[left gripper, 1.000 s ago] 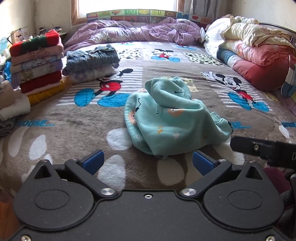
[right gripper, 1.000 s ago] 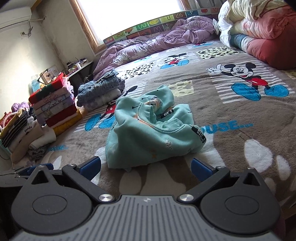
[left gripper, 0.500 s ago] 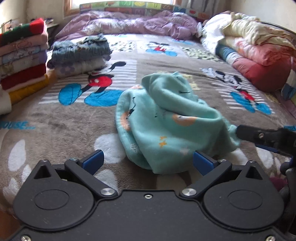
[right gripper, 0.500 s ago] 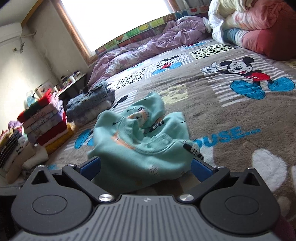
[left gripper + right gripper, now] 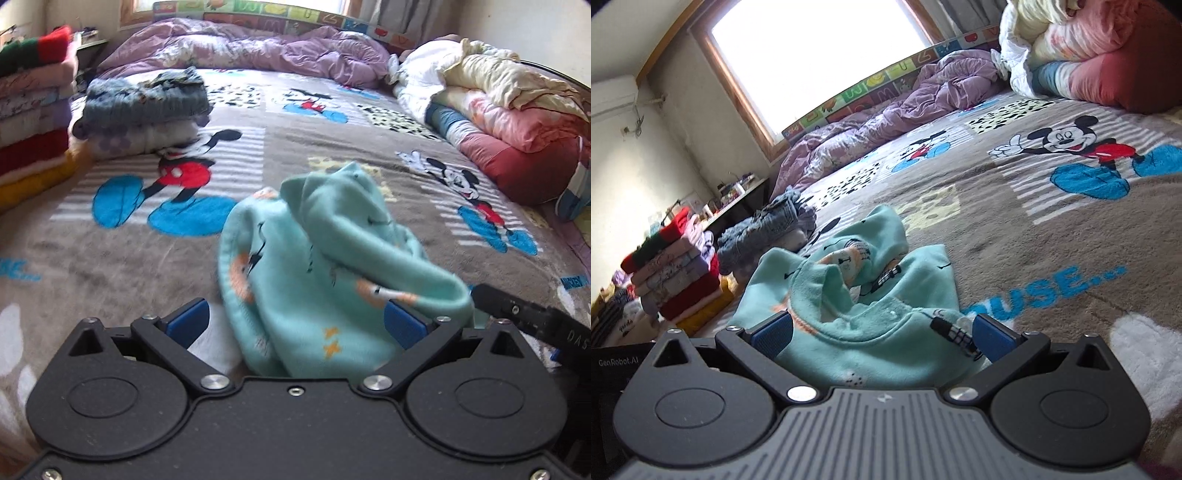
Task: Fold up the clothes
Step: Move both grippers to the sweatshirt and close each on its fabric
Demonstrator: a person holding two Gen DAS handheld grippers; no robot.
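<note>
A crumpled mint-green fleece garment (image 5: pixel 325 266) with small printed figures lies on the grey Mickey Mouse blanket (image 5: pixel 110 254). My left gripper (image 5: pixel 295 325) is open, its blue pads wide apart, and the near edge of the garment sits between them. In the right wrist view the same garment (image 5: pixel 871 314) fills the gap of my right gripper (image 5: pixel 882 334), also open, with the ribbed hem between its blue pads. Neither pair of pads presses the cloth. The right gripper's black body (image 5: pixel 528 314) shows at the left view's right edge.
A tall stack of folded clothes (image 5: pixel 33 110) stands at the left, and a smaller folded pile (image 5: pixel 147 107) topped by denim lies behind. A purple duvet (image 5: pixel 251 48) lies along the far side under the window. Rolled quilts (image 5: pixel 509 110) are heaped at the right.
Both grippers have moved forward and lower toward the mint garment, which now reaches in between their open pads. The garment itself has not shifted.
</note>
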